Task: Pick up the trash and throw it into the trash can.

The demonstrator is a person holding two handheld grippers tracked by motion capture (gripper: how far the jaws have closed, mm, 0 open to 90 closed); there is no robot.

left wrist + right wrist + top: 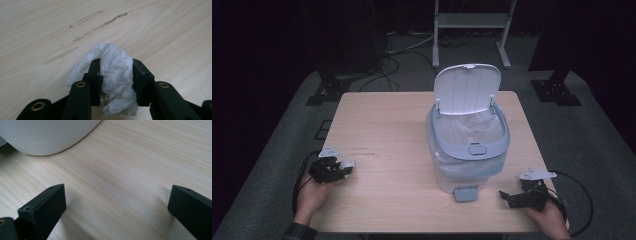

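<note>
Tabletop of pale wood grain, rectangular, rounded at the corners, ringed by grey carpet and dark surroundings. Broad bare wood across the left half and along the near edge; a few faint scuff streaks just beyond the left gripper. Right of centre, standing upright, a white plastic pedal bin with a blue-grey rim, near the right edge yet with bare wood on every side. Lid tipped up and back, mouth wide open toward the near side. Grey foot pedal jutting from the base toward the near edge. Inside, a white liner bag, crinkled, draped against the walls; whether anything else lies in it, cannot tell.

Near the left corner, low over the wood, the left gripper in the person's left hand, well apart from the bin. Between its black jaws, a crumpled white paper tissue, pinched from both sides, pads pressed into the folds, loose wad bulging ahead of and below the tips, one corner spilling left onto the wood. Same tissue as a small white lump at the tip in the high view.

Near the right corner, the right gripper in the right hand, just beside the bin's base, pointed toward it. Jaws spread wide, nothing but bare wood between them, touching no object.
</note>
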